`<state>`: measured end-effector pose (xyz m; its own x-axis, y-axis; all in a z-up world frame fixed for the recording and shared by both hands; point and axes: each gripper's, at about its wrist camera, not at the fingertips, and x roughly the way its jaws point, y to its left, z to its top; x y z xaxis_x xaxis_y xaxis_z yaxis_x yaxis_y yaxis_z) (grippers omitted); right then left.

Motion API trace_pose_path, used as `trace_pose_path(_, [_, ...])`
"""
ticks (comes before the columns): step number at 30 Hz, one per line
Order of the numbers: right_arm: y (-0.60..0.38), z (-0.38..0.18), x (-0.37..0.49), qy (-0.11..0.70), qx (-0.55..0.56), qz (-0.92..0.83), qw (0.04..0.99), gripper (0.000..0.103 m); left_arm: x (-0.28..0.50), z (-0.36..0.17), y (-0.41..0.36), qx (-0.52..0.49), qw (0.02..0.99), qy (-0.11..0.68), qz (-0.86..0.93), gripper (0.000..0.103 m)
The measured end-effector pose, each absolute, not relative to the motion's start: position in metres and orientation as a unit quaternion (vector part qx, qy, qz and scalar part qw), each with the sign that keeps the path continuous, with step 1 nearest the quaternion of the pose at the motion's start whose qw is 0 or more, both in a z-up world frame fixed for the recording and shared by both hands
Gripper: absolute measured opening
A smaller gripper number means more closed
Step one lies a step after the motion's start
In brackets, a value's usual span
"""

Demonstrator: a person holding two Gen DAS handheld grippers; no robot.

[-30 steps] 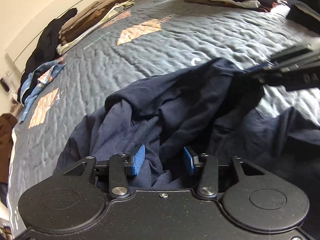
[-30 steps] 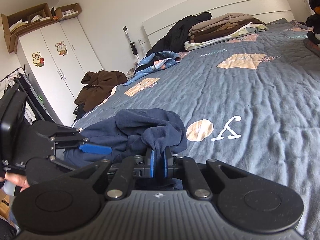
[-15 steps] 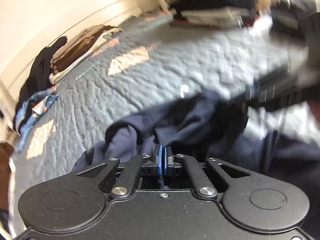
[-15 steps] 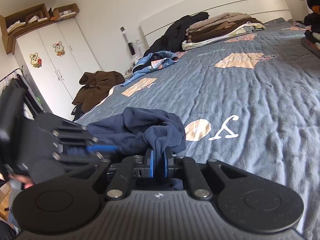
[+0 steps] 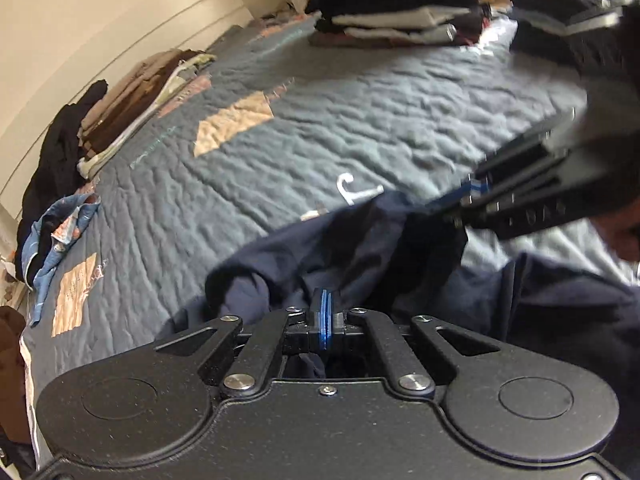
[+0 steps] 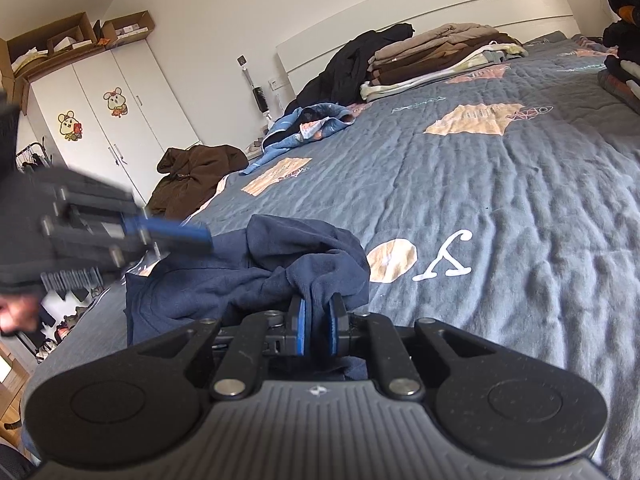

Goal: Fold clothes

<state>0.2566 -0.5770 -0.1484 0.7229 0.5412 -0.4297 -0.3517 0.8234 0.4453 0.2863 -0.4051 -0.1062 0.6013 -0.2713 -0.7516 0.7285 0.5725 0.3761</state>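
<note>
- The wide grey-blue quilted bedspread with tan patches and white lettering (image 6: 500, 184) covers the bed and is the working surface; most of it lies bare ahead of both cameras.
- Folded stacks sit along its edges: a brown-and-beige pile of folded clothes by the headboard (image 6: 436, 56) and a dark pile with white layers at the far corner (image 5: 396, 8). A crumpled light-blue patterned garment (image 6: 308, 124) lies near the left edge, well apart from the work.
- The task's thing, a crumpled navy-blue soft knit garment (image 6: 248, 276), lies bunched at the near edge of the bedspread, between the two tools.
- The right gripper (image 6: 318, 330) is clenched on a thick fold of that navy cloth, which shows plainly between its blue pads.
- The left gripper (image 5: 324, 320) has its pads pressed flat together; navy cloth lies around and below them, but whether any of it is caught between them cannot be told from either view.
- The step in hand appears to be lifting the garment by two points to open it out. To do it well, the two holds should probably sit on matching edges, such as shoulders or hem corners, not on random bunches.
- Drawing the hands apart evenly, then shaking the cloth loose, would likely lay it flat on the bare quilt.
- If the left hold proves empty, it should be retaken first.
</note>
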Motion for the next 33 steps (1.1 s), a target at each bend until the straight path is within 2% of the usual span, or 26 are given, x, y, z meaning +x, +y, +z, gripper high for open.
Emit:
trace_pose_path(3, [-0.577, -0.148, 0.257, 0.282, 0.169, 0.247, 0.912, 0.011, 0.284, -0.127, -0.4, 0.381, 0.809, 0.335, -0.298, 0.005])
trace_pose_path(5, [-0.576, -0.148, 0.257, 0.283, 0.168, 0.249, 0.911, 0.011, 0.284, -0.134, -0.399, 0.397, 0.803, 0.333, -0.294, 0.012])
trace_pose_path(7, [-0.576, -0.148, 0.257, 0.285, 0.166, 0.251, 0.91, 0.011, 0.283, -0.14, -0.4, 0.42, 0.797, 0.324, -0.288, 0.044])
trace_pose_path(8, [-0.576, -0.147, 0.257, 0.285, 0.164, 0.253, 0.91, 0.011, 0.282, -0.143, -0.402, 0.432, 0.795, 0.317, -0.285, 0.046])
trace_pose_path(10, [-0.575, -0.146, 0.257, 0.286, 0.159, 0.256, 0.91, 0.011, 0.284, -0.146, -0.402, 0.432, 0.795, 0.314, -0.286, 0.044])
trace_pose_path(11, [-0.575, -0.146, 0.257, 0.286, 0.156, 0.258, 0.91, 0.011, 0.286, -0.148, -0.402, 0.427, 0.798, 0.316, -0.286, 0.038])
trace_pose_path(12, [-0.574, -0.146, 0.256, 0.287, 0.154, 0.258, 0.91, 0.011, 0.289, -0.148, -0.402, 0.419, 0.8, 0.322, -0.284, 0.018])
trace_pose_path(13, [-0.574, -0.146, 0.257, 0.287, 0.153, 0.259, 0.91, 0.011, 0.293, -0.149, -0.401, 0.411, 0.802, 0.328, -0.283, 0.01])
trace_pose_path(15, [-0.573, -0.145, 0.257, 0.286, 0.151, 0.259, 0.91, 0.011, 0.296, -0.145, -0.401, 0.395, 0.806, 0.336, -0.285, 0.007])
trace_pose_path(22, [-0.577, -0.144, 0.257, 0.285, 0.149, 0.252, 0.913, 0.012, 0.32, -0.084, -0.37, 0.198, 0.847, 0.377, -0.317, 0.004])
trace_pose_path(28, [-0.585, -0.13, 0.252, 0.257, 0.154, 0.245, 0.922, 0.027, 0.331, -0.046, -0.358, 0.052, 0.844, 0.381, -0.374, 0.003])
trace_pose_path(33, [-0.596, -0.125, 0.25, 0.239, 0.16, 0.232, 0.929, 0.044, 0.323, -0.031, -0.371, -0.013, 0.831, 0.365, -0.42, 0.003])
